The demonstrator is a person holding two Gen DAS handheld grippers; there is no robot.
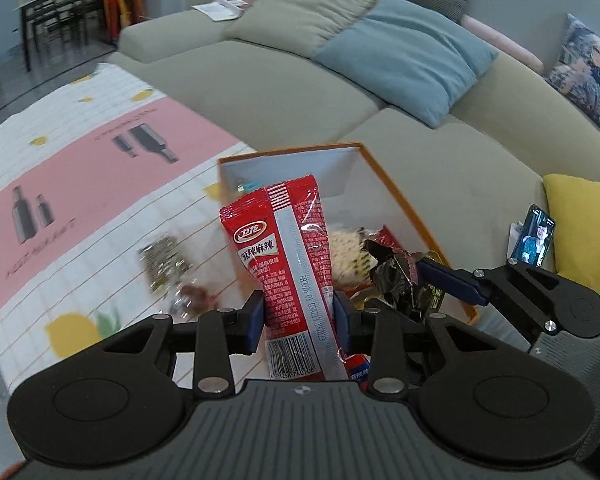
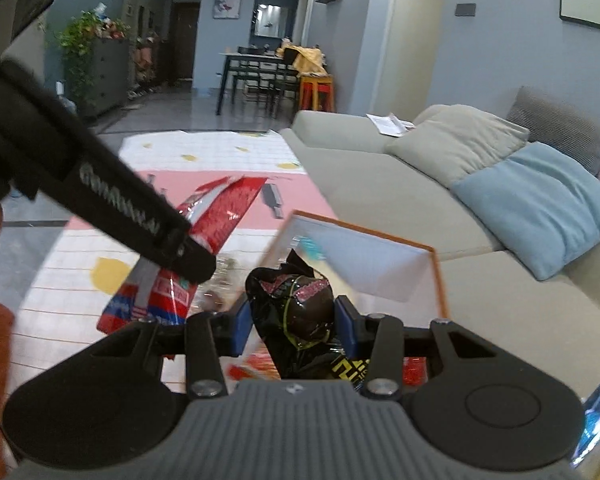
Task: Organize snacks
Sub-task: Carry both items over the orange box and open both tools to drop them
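The red snack packet [image 1: 288, 256] is clamped between the blue pads of the left hand-held gripper [image 1: 299, 316]. Its long axis runs along the fingers and away from the camera, with the barcode end near the gripper body and the serrated top edge pointing to the orange-rimmed box [image 1: 396, 200]. Seen from the left wrist, the packet hangs in front of the box and covers a part of its white inside. The lower end of the packet is cut off by the gripper body.

The black snack packet [image 2: 296, 304] is squeezed between the pads of the right hand-held gripper [image 2: 294, 322]. It is crumpled, so a clear long axis I cannot tell; its twisted top points up, toward the box.

Inside the box, the left wrist view shows a pale patterned pack [image 1: 350, 252] and something red behind it, both partly hidden. On the patterned mat [image 1: 80, 184], left of the box, lies a clear wrapper [image 1: 166, 260] that is blurred. Right of the box stands a phone [image 1: 534, 236], before a yellow cushion [image 1: 584, 232].

Only the right wrist view shows the left gripper from the side, crossing the picture with the red packet, and the dining table [image 2: 256, 68] far behind the box. The grey sofa [image 1: 260, 80] is behind the box in both views.
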